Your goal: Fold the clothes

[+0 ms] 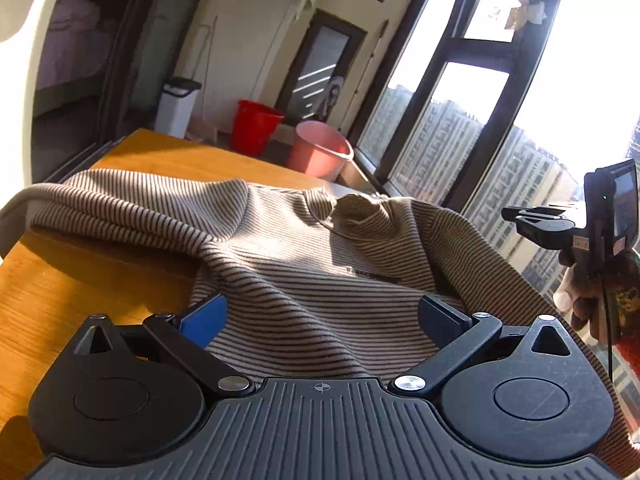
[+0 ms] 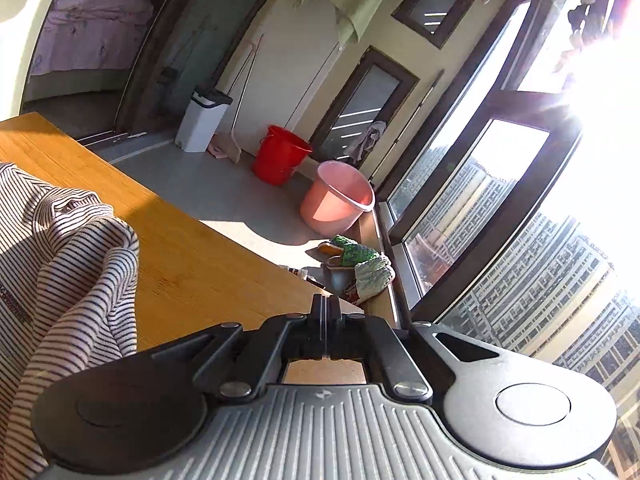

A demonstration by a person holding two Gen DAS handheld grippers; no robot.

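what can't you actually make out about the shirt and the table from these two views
- Striped shirt: its near hem, left wrist view, is hidden under the open left tool.
- Printed line on the chest: too small and blurred to read.
- Shirt's left part, right wrist view: cut off by the frame edge.
- Wooden table: its near edge is hidden behind the shut right tool.
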